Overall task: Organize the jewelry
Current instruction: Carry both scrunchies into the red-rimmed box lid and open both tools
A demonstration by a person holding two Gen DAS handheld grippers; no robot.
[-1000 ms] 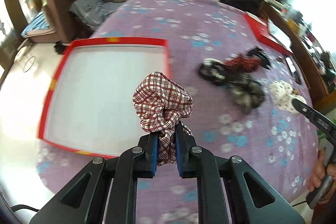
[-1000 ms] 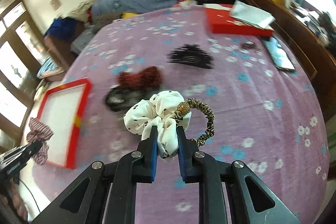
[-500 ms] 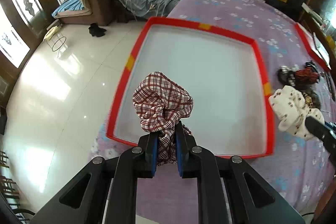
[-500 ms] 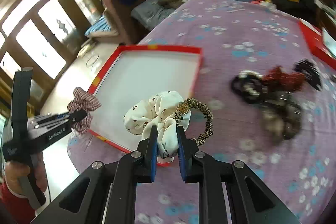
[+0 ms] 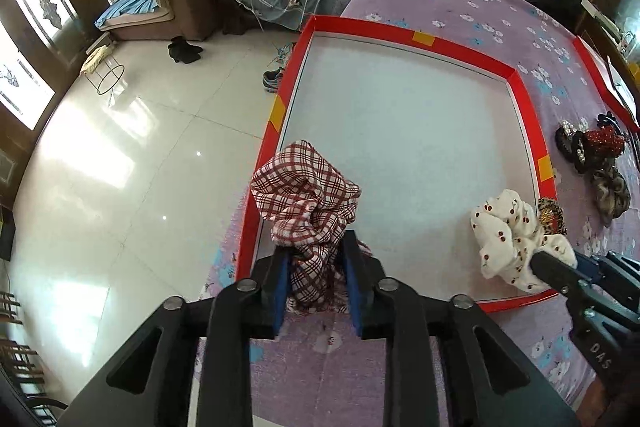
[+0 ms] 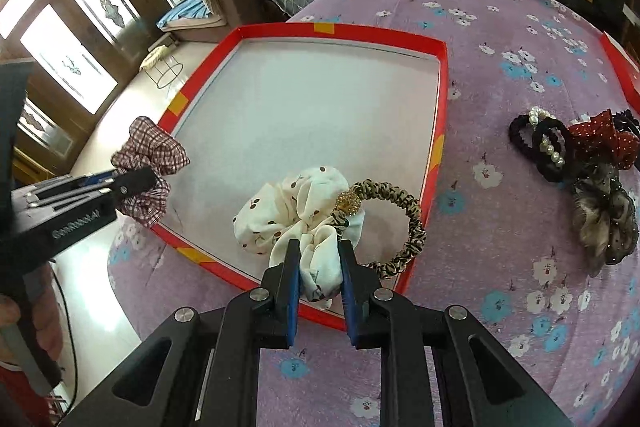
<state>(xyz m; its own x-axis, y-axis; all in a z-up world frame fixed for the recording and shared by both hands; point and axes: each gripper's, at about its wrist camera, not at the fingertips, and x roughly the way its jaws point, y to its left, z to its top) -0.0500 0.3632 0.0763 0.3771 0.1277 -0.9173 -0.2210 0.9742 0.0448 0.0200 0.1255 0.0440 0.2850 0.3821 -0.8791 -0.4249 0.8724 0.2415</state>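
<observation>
My left gripper [image 5: 316, 247] is shut on a red-and-white plaid scrunchie [image 5: 304, 191] and holds it over the near left corner of a red-rimmed white tray [image 5: 456, 43]. My right gripper [image 6: 319, 251] is shut on a white cherry-print scrunchie [image 6: 296, 207], with a leopard-print hair tie [image 6: 404, 227] hanging beside it, over the tray's [image 6: 442, 95] near right corner. Each gripper shows in the other's view: the right gripper [image 5: 560, 273] and the left gripper [image 6: 136, 181].
A pile of hair ties lies on the purple flowered cloth right of the tray: black ones with pearls [image 6: 548, 147], a red dotted bow [image 6: 608, 139], a grey-brown scrunchie [image 6: 600, 223]. The table edge drops to a tiled floor [image 5: 100, 167] on the left. A second red tray [image 6: 624, 63] sits far right.
Both grippers have swung left from the pile to the tray, carrying their scrunchies. They now hang over the tray's near edge, closer to it than before.
</observation>
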